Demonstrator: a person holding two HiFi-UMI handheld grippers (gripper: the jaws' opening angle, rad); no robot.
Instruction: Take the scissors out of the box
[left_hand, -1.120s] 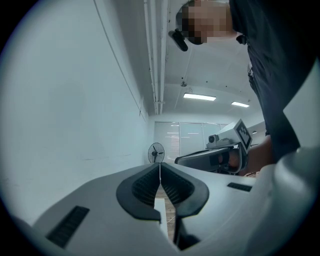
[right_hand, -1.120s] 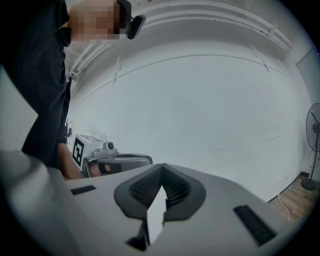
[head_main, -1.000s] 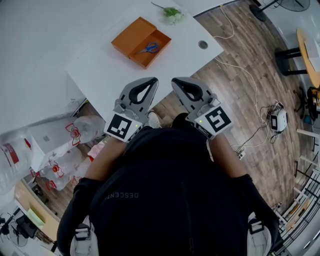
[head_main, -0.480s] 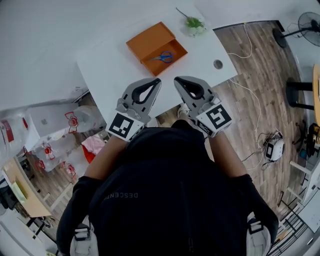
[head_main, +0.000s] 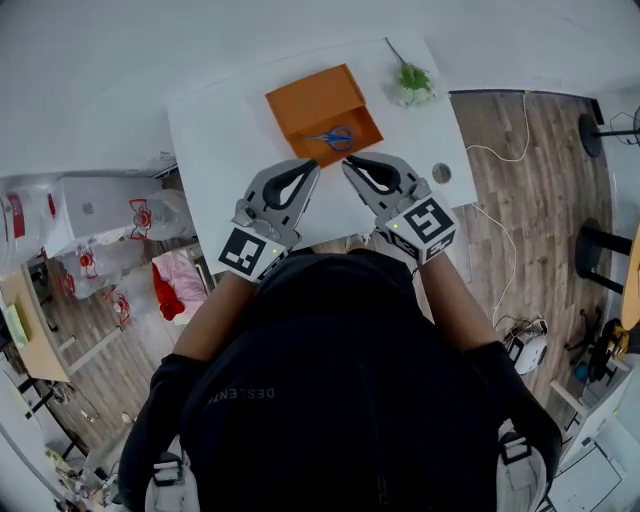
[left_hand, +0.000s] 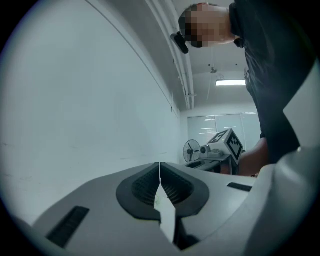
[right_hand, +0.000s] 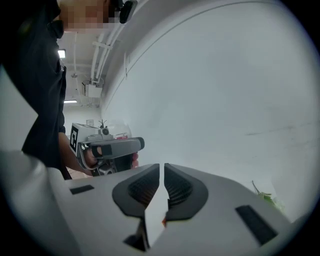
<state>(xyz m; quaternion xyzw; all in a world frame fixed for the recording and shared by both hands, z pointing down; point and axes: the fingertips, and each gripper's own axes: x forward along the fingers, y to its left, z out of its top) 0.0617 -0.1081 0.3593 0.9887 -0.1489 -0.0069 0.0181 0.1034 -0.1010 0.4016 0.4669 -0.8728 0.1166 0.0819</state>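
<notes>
Both grippers have closed in on the table (head_main: 215, 130) over the last second, so the orange box (head_main: 310, 100) that sat well ahead of them now lies just beyond their tips. My right gripper (head_main: 349, 162) has just been opening its jaws: they stand a narrow crack apart with nothing between them. My left gripper (head_main: 309, 164) has its jaws together at the tips and is empty as well.

Blue-handled scissors (head_main: 333, 138) lie flat in the near half of the open box, not yet touched. From the right gripper they sit at about 11 o'clock, close ahead; from the left gripper at about 1 o'clock. Their long axis runs roughly 9 to 3 o'clock, straight across the line both grippers point along, with the blue handles toward 3 o'clock and the blades toward 9.

I judge the right gripper the nearer one, since the handles lie on its side. As I read it, the crack is too slim to take them, so I would spread the jaws wider and come down over the box's near wall.
</notes>
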